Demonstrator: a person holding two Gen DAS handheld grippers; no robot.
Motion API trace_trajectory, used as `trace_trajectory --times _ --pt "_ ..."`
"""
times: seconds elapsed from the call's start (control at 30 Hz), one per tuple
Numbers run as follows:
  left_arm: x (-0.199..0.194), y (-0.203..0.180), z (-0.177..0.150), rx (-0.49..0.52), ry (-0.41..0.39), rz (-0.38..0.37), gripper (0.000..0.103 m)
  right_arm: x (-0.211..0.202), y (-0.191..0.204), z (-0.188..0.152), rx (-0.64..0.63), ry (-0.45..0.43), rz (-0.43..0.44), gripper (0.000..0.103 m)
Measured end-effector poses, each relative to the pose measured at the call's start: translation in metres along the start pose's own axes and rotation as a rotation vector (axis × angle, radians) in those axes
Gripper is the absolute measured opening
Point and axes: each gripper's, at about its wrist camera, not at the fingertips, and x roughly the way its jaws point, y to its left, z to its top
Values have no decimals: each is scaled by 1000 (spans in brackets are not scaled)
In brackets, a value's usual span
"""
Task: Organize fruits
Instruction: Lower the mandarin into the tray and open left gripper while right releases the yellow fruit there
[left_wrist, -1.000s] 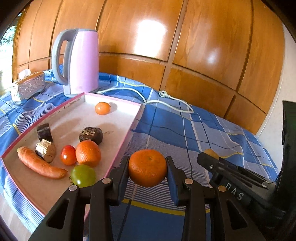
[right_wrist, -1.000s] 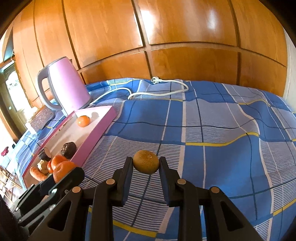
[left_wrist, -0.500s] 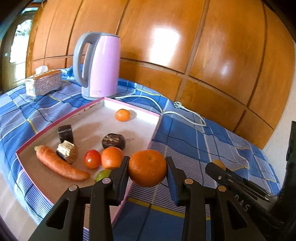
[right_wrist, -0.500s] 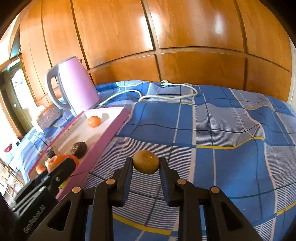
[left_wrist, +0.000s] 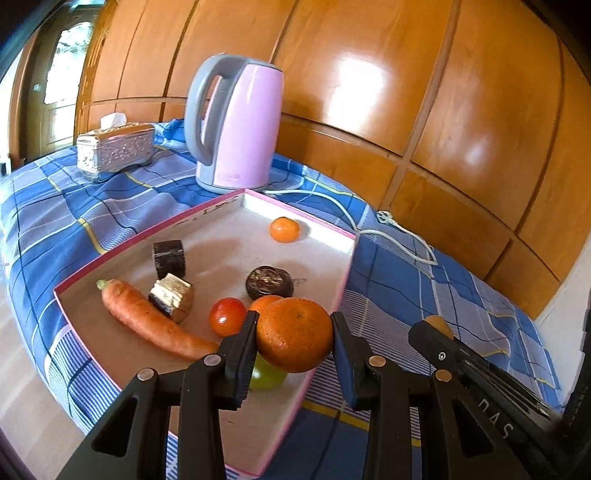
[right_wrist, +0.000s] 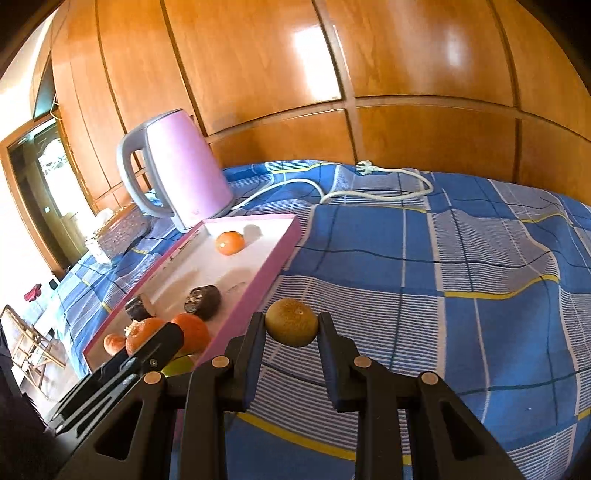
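Note:
My left gripper (left_wrist: 294, 339) is shut on a large orange (left_wrist: 294, 334) and holds it above the near right corner of the pink-rimmed tray (left_wrist: 347, 266). In the tray lie a carrot (left_wrist: 147, 321), a red tomato (left_wrist: 227, 316), a green fruit (left_wrist: 267, 376), a small orange (left_wrist: 284, 229), a dark round fruit (left_wrist: 269, 282) and two dark cut pieces (left_wrist: 169, 254). My right gripper (right_wrist: 291, 326) is shut on a brown kiwi (right_wrist: 291, 322) above the blue cloth, just right of the tray (right_wrist: 258, 280).
A pink kettle (left_wrist: 236, 125) stands behind the tray, its white cord (right_wrist: 369, 192) lying across the blue checked cloth (right_wrist: 443, 277). A silver tissue box (left_wrist: 114, 151) sits at the far left. Wood panelling (left_wrist: 406, 92) backs the table.
My left gripper has swung left with the orange, from over the cloth to over the tray's near corner. My right gripper has moved closer to the tray, still holding the kiwi.

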Motion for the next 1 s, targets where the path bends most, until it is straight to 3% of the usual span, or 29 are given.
trace_trajectory --times 0.33,0.5,0.67,1.0 --pt "11 25 5 -63 14 30 38 9 22 5 -40 23 37 29" --pt "15 43 12 -156 46 -12 38 14 30 6 -57 40 54 29" --pt "15 50 22 -173 42 -53 38 18 37 10 -69 45 71 29" --pt "26 69 34 -221 35 3 38 39 51 27 -79 69 91 29"
